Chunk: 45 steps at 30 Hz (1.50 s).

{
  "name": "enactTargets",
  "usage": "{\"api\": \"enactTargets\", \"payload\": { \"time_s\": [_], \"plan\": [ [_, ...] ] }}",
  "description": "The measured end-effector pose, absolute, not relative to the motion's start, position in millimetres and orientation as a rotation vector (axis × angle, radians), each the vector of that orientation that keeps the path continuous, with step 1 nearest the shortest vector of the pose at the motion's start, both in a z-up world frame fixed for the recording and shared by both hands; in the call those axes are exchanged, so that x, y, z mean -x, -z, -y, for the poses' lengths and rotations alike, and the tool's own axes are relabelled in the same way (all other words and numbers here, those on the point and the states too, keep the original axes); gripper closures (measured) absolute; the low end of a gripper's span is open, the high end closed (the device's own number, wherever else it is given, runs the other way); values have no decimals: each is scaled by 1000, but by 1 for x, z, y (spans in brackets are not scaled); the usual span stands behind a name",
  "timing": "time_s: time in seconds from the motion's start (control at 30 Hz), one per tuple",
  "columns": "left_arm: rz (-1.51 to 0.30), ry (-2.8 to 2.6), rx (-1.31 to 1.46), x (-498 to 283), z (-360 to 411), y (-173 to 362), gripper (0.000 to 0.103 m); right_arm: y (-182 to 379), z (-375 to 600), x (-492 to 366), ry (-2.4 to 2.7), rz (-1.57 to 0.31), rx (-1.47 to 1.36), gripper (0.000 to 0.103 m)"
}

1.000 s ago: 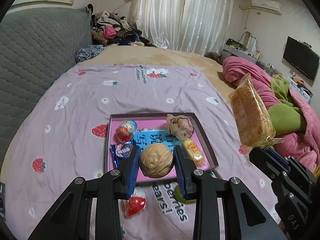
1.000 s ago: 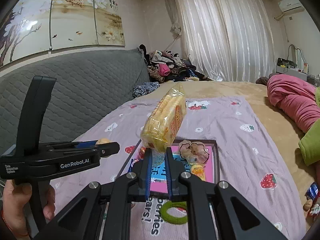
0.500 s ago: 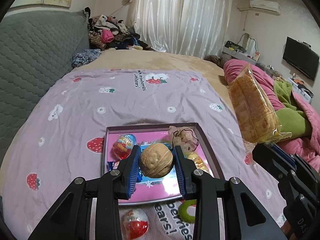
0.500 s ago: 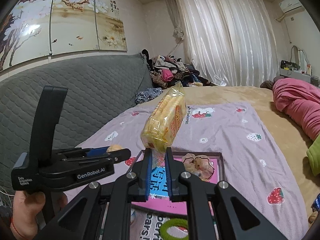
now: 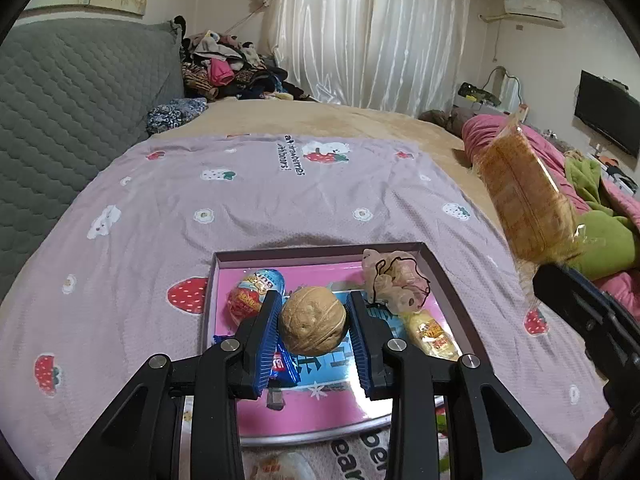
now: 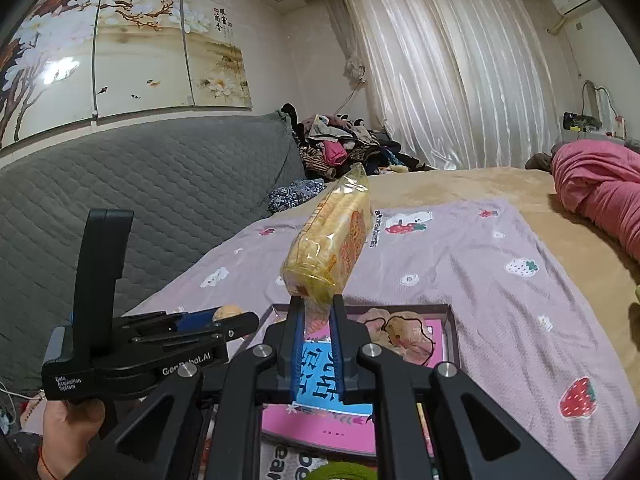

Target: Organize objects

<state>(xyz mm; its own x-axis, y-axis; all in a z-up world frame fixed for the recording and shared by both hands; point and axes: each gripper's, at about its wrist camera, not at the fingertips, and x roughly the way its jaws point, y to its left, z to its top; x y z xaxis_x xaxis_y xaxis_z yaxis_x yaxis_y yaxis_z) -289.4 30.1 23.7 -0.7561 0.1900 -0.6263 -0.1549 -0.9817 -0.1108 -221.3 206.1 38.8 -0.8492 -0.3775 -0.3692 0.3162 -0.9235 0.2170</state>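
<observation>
My left gripper point(image 5: 313, 304) is shut on a brown walnut point(image 5: 313, 325) and holds it above the pink tray point(image 5: 436, 268). The tray lies on a lilac strawberry blanket point(image 5: 256, 208) and holds a surprise egg point(image 5: 256, 290), a blue snack wrapper point(image 5: 285, 366), a beige scrunchie point(image 5: 394, 280) and a yellow candy point(image 5: 430, 334). My right gripper point(image 6: 316, 306) is shut on the crimped end of a clear cracker packet point(image 6: 330, 250), held upright above the tray point(image 6: 450, 322). The packet also shows in the left wrist view point(image 5: 520, 208). The left gripper shows in the right wrist view point(image 6: 224, 320).
A grey quilted headboard point(image 5: 68, 108) runs along the left. A clothes pile point(image 5: 228, 68) lies at the far end. Pink and green bedding point(image 5: 592, 216) is heaped at the right. Another surprise egg point(image 5: 280, 466) and a green ring point(image 6: 340, 471) lie on the blanket before the tray.
Both grippers have moved forward over the tray, keeping hold of the walnut and the cracker packet. The loose egg and green ring have slid to the bottom edge of the views.
</observation>
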Motion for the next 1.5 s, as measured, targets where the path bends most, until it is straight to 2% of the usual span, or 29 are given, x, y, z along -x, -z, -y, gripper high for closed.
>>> {"api": "enactTargets", "payload": {
  "time_s": [0.5,1.5],
  "plan": [
    [106,-2753,1074,314,-34,33,69,12,-206,244,2629,208,-709,90],
    [34,-2684,1177,325,-53,64,69,70,-191,275,2523,133,-1064,90]
  ]
}}
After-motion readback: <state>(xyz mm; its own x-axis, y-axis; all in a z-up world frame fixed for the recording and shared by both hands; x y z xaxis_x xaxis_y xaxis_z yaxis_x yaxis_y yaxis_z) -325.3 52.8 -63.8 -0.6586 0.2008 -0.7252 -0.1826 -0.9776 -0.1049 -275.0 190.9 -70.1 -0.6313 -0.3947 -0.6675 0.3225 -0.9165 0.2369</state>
